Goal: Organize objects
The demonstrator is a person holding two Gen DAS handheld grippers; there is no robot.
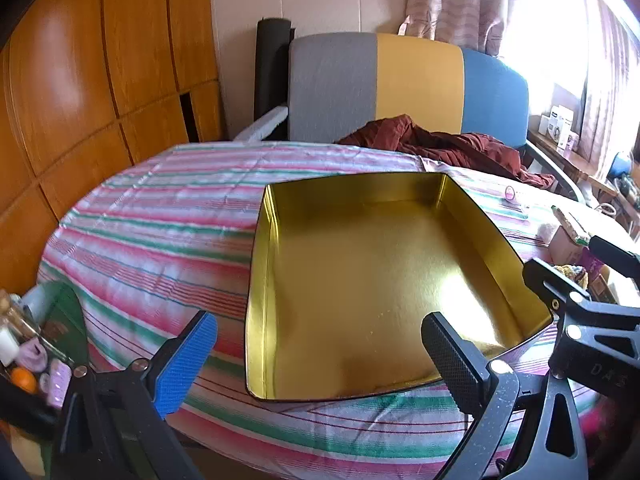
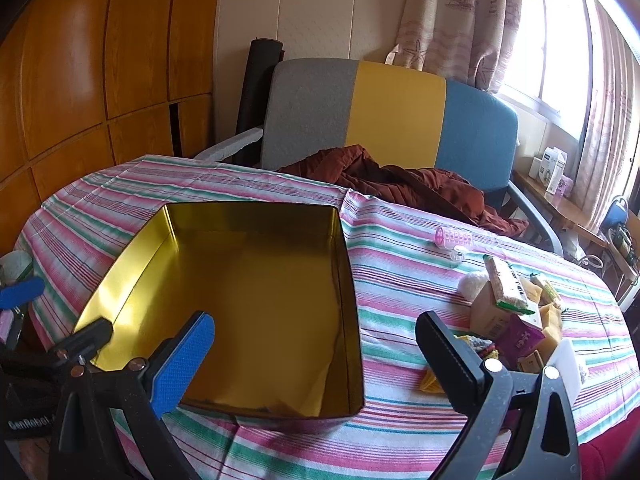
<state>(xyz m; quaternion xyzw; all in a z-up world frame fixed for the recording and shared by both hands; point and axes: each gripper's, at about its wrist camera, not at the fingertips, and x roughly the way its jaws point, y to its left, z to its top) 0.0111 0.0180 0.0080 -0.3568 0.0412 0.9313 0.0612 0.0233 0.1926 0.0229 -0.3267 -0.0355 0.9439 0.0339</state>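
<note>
Both the left gripper [image 1: 320,354] and right gripper [image 2: 316,354] gape empty. The small pink plastic hair roller [image 2: 454,237], far right of the gold metal tin [image 2: 132,272], looks light, stiff; pinch its middle.

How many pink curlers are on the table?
1. The curler lies on the striped cloth, right of the gold tin, behind the snack pile. More may hide in that pile.

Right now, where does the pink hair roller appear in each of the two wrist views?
Left wrist view: the pink hair roller is small, at the right, on the striped cloth just beyond the far right corner of the gold tin.
Right wrist view: the roller lies right of centre, on the cloth to the right of the tin.
Shared landmark: the grey, yellow and blue chair back.
</note>
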